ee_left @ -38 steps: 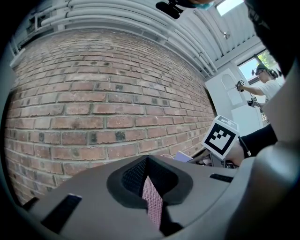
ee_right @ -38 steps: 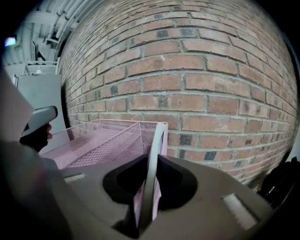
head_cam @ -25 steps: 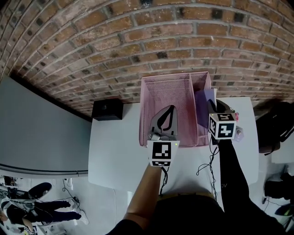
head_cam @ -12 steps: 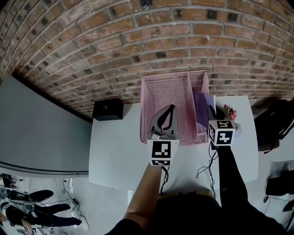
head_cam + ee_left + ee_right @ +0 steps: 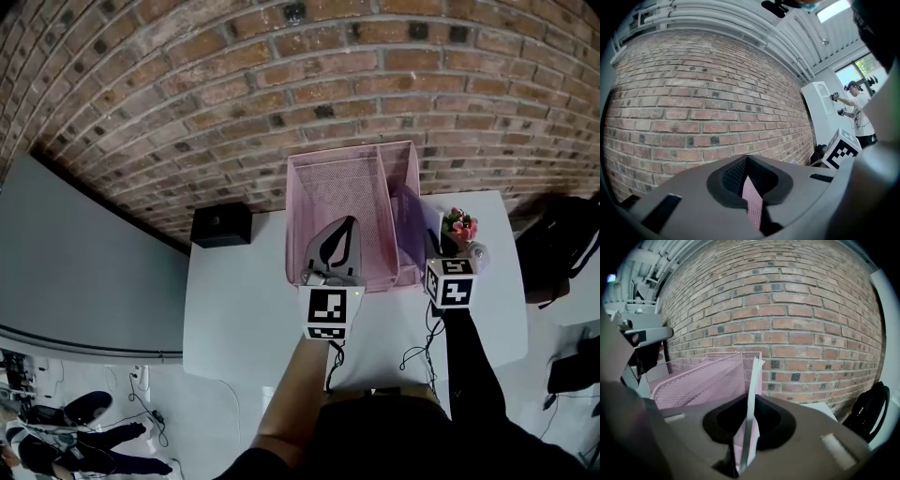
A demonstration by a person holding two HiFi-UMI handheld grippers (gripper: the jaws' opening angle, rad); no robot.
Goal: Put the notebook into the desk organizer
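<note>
Notebook (image 5: 753, 376) upright, edge-on, pinched in nearly closed right claw (image 5: 752, 401). Pink organizer (image 5: 701, 380) ahead-left of that claw. Left claw (image 5: 747, 164) clamped on organizer's mesh, likely steadying. Insertion step; next: ease notebook forward-down into narrow slot, release.

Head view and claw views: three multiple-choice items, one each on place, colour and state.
1. In the head view, the black box sits:
A) left of the desk organizer
B) inside it
C) right of it

2. The desk organizer is:
A) blue
B) pink
C) black

3. The right claw is:
A) open and empty
B) shut on the notebook
C) shut on a pen

Key: 1 A, it stands apart, off the organizer's left wall; 2 B, its mesh is pink; 3 B, the notebook's edge is pinched between its jaws.
</note>
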